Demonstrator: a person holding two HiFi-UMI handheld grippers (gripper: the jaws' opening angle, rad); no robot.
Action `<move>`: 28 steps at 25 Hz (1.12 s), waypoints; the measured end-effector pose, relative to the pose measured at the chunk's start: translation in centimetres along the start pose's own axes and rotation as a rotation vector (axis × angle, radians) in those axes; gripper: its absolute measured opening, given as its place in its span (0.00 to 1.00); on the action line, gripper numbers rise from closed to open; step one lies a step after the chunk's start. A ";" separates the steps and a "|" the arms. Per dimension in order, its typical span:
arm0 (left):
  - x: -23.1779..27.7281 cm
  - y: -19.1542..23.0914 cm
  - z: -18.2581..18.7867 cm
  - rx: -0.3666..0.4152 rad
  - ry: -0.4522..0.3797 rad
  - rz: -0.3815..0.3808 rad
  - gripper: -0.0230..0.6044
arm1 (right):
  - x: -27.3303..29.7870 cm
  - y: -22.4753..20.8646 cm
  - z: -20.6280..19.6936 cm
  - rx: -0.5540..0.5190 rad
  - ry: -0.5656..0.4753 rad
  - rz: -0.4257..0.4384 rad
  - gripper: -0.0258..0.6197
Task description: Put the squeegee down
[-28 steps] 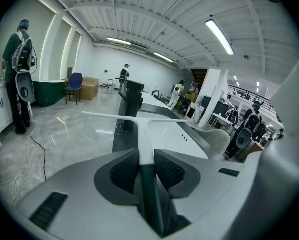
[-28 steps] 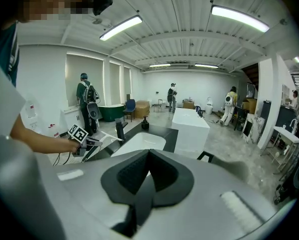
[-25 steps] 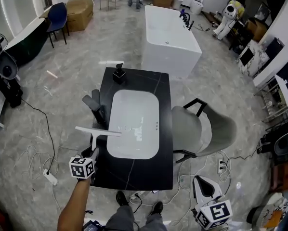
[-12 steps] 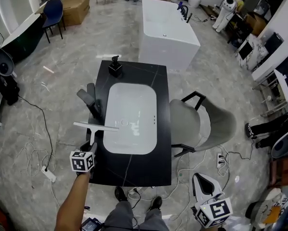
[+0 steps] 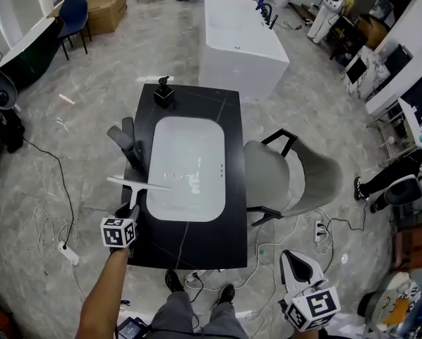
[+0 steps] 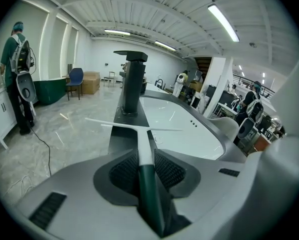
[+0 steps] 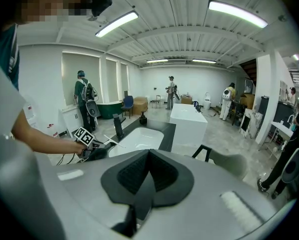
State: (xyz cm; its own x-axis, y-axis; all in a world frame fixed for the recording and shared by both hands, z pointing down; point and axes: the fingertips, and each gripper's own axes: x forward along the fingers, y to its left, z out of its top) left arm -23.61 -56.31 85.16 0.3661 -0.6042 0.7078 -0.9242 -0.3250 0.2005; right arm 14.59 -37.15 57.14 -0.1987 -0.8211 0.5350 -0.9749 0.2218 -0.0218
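Observation:
The squeegee (image 5: 138, 183) has a white blade, a white shaft and a dark green handle (image 6: 148, 189). My left gripper (image 5: 134, 214) is shut on that handle, and the blade (image 6: 134, 126) points away from me. The squeegee hangs over the left edge of the black counter (image 5: 197, 249), beside the white sink basin (image 5: 186, 168); I cannot tell whether the blade touches. My right gripper (image 5: 306, 299) hangs low at the right, off the counter, and its jaws (image 7: 148, 156) are shut on nothing. The right gripper view also catches the squeegee (image 7: 114, 142).
A black faucet (image 5: 130, 143) rises just beyond the blade at the sink's left. A black soap dispenser (image 5: 163, 94) stands at the counter's far end. A grey chair (image 5: 296, 179) sits right of the counter, with a white bathtub (image 5: 239, 37) behind. Cables lie on the floor.
The head view has drifted a little. The squeegee stays gripped over the counter's left edge, hardly moved relative to the sink. The right gripper stays low at the right.

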 end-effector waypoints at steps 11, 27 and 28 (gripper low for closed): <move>-5.2 -0.7 2.4 0.008 -0.099 -0.029 0.24 | -1.9 0.4 1.2 -0.002 -0.050 0.024 0.06; -34.3 -9.7 13.4 0.153 -0.564 -0.013 0.13 | -12.5 -0.5 8.3 -0.015 -0.292 0.168 0.06; -36.1 -10.6 13.7 0.164 -0.589 -0.011 0.12 | -13.3 -0.6 8.9 -0.020 -0.308 0.179 0.06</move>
State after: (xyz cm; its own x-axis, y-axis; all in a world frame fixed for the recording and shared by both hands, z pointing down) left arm -25.56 -41.04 48.15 0.4177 -0.8857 0.2028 -0.9082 -0.4133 0.0655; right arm 16.93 -30.97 42.53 -0.3901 -0.8878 0.2442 -0.9203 0.3840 -0.0743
